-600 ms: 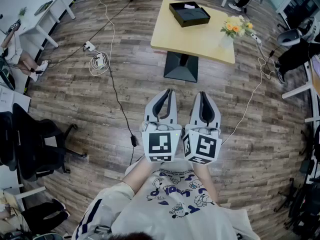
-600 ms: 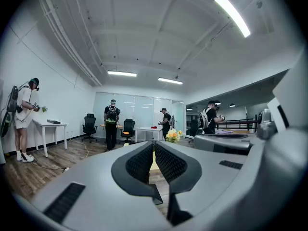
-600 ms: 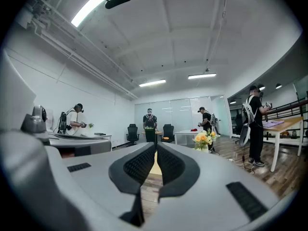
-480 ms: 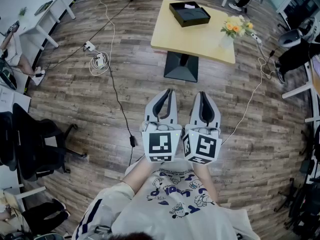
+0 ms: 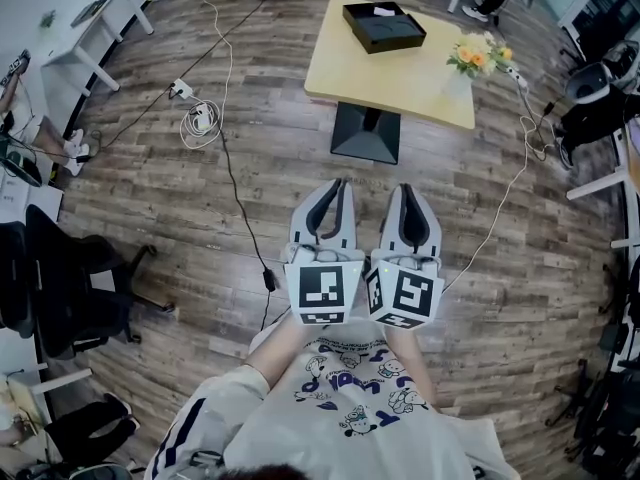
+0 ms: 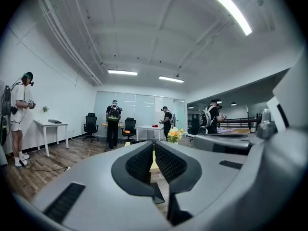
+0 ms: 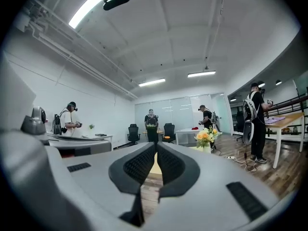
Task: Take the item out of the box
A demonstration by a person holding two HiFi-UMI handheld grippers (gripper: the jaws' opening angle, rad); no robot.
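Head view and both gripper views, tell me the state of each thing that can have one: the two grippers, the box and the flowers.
left gripper: shut, nothing between its jaws, held level.
right gripper: shut, empty, held level.
box: open-topped, on the table, something dark inside, not yet reached.
flowers: upright, at the table's right edge.

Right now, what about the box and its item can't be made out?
1. What the box holds: head view, too small and far; only a pale patch shows inside.
2. The box in both gripper views: hidden behind the shut left hand-held gripper and right hand-held gripper.
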